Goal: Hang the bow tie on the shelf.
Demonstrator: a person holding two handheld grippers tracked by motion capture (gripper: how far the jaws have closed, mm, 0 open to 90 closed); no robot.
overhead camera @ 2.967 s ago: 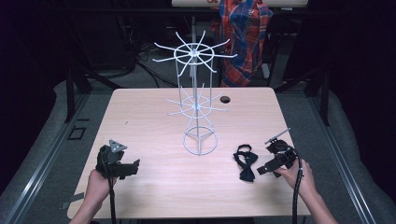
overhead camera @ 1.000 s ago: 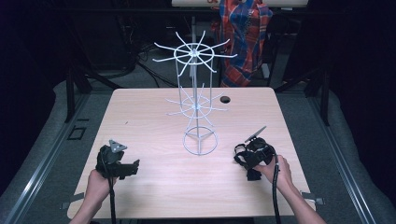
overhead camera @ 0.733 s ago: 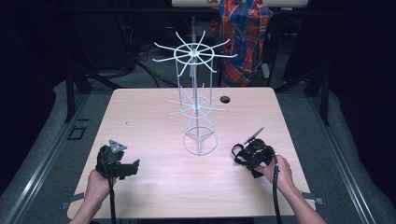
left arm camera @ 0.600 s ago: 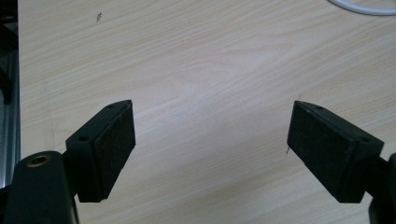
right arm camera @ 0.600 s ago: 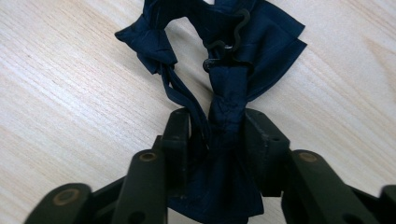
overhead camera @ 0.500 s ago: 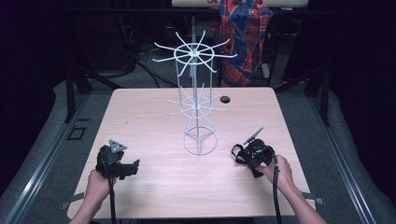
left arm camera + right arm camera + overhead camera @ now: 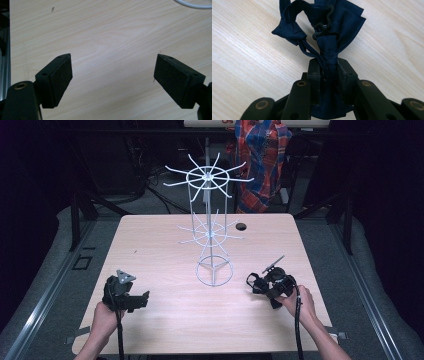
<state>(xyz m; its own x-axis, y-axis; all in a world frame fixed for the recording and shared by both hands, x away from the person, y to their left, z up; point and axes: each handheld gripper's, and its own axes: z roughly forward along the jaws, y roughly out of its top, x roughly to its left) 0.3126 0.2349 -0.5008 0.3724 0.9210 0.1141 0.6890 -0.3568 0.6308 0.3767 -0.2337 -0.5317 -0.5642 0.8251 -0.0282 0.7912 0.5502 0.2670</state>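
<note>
A white wire rack (image 7: pixel 210 227) stands mid-table (image 7: pixel 150 245). The left gripper (image 7: pixel 142 299) rests near the front left edge; the right gripper (image 7: pixel 257 284), right of the rack's base, clasps a dark bow tie (image 7: pixel 254 281).

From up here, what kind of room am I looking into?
Probably a lab or studio set up for recording handwork. A lone wooden table stands amid dark surroundings with cables on the floor behind, a person works handheld grippers, the right gripper clamping a navy bow tie, and a white wire display rack waits.
</note>
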